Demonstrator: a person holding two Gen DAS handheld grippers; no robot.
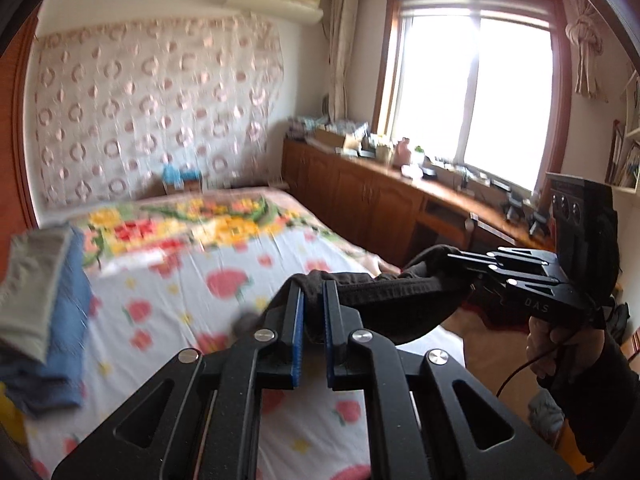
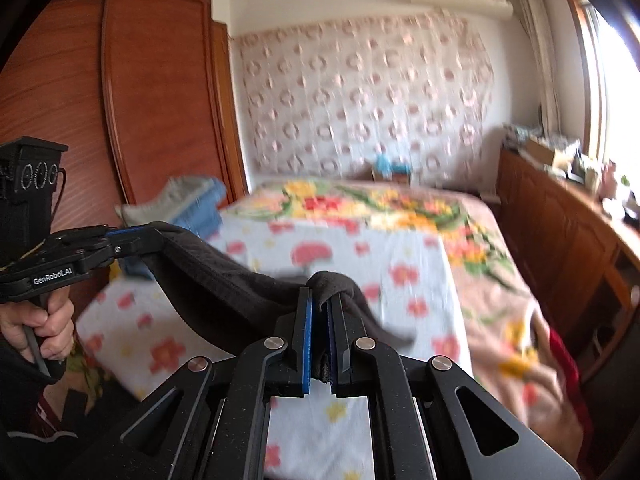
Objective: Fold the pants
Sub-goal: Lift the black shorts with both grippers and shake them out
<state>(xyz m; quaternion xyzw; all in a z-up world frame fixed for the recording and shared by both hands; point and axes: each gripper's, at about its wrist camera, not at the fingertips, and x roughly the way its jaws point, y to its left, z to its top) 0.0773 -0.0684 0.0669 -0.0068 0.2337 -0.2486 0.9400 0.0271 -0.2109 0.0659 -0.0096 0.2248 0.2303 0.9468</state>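
Observation:
The black pants point(image 1: 384, 292) hang stretched in the air between my two grippers, above the bed. My left gripper point(image 1: 313, 286) is shut on one end of the pants' edge; it also shows at the left of the right wrist view point(image 2: 156, 236). My right gripper point(image 2: 322, 298) is shut on the other end of the pants point(image 2: 224, 280); it shows at the right of the left wrist view point(image 1: 452, 262). The rest of the pants droops below the held edge, mostly hidden behind the gripper bodies.
The bed point(image 1: 168, 320) has a white strawberry-print sheet and a floral blanket point(image 2: 380, 204). A pile of grey and blue folded clothes point(image 1: 44, 304) lies at its left side. A wooden wardrobe point(image 2: 132, 92) stands left; a cluttered wooden cabinet point(image 1: 360, 184) runs under the window.

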